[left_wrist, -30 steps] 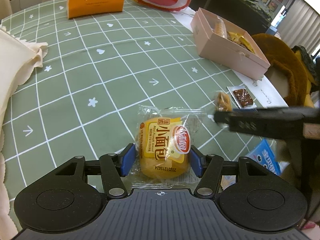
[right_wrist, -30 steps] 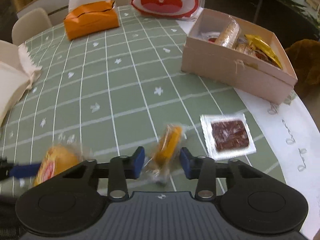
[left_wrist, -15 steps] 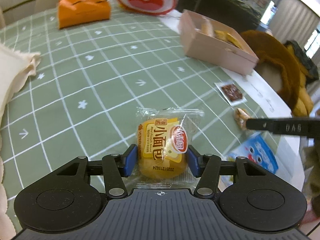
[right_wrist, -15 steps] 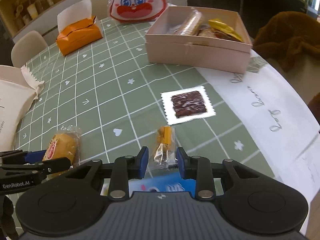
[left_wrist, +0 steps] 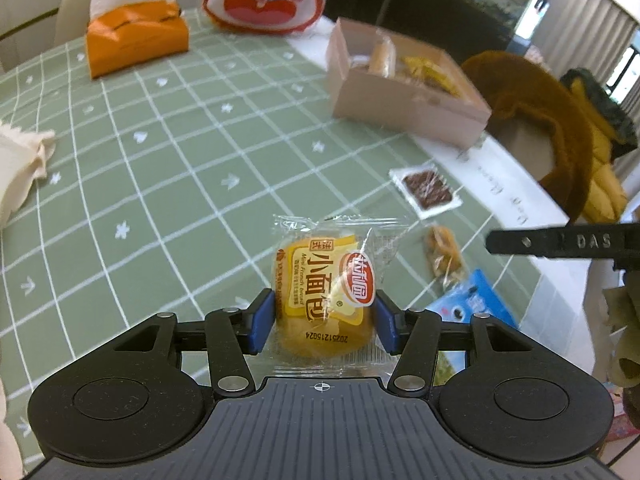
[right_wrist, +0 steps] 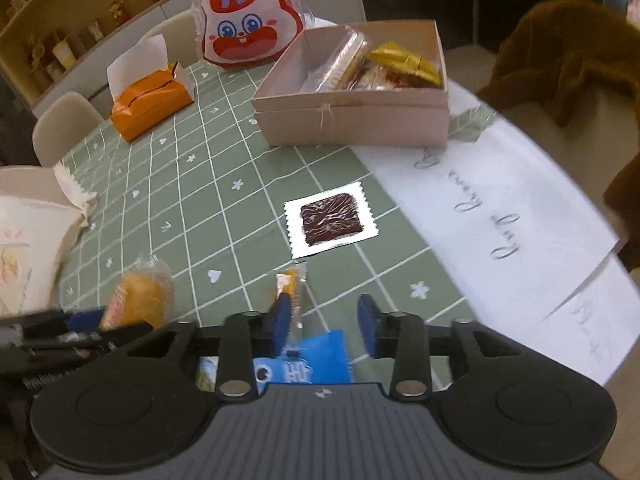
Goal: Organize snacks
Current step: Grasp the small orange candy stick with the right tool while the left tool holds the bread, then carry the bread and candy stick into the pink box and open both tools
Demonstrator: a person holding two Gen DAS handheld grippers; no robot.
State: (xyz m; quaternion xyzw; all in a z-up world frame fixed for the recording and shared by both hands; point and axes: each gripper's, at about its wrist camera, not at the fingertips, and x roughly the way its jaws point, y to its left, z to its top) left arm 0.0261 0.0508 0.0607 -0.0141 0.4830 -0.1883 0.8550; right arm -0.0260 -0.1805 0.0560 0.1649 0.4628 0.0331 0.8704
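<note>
Left hand-held gripper (left_wrist: 323, 326): its blue pads press both flanks of the mini bread packet (left_wrist: 325, 295), which is pinched and carried clear of the surface (left_wrist: 168, 168). The grip sits low on the bun, presumably so that the loose clear wrapper above stays free and the soft roll is not crushed. The packet is a clear film bag with a yellow printed label, a red oval logo and a date code near its lower edge; the bun inside is golden and rounded.

Right hand-held gripper (right_wrist: 325, 323): its jaws have just been opening and now stand spread. The small orange snack packet (right_wrist: 291, 289) lies against the left pad only, the right pad standing apart from it, so it reads as released, or nearly so. A blue packet (right_wrist: 316, 356) lies directly below the jaws, near the surface's edge.

Beyond these, a flat packet with a dark square filling (right_wrist: 331, 220) lies alone on the green checked cloth. Farther off stands the open pink box (right_wrist: 352, 114), already holding several wrapped snacks; it is judged the collecting point. An orange tissue box (right_wrist: 150, 102) and a rabbit-faced bag (right_wrist: 246, 32) stand at the far side.
</note>
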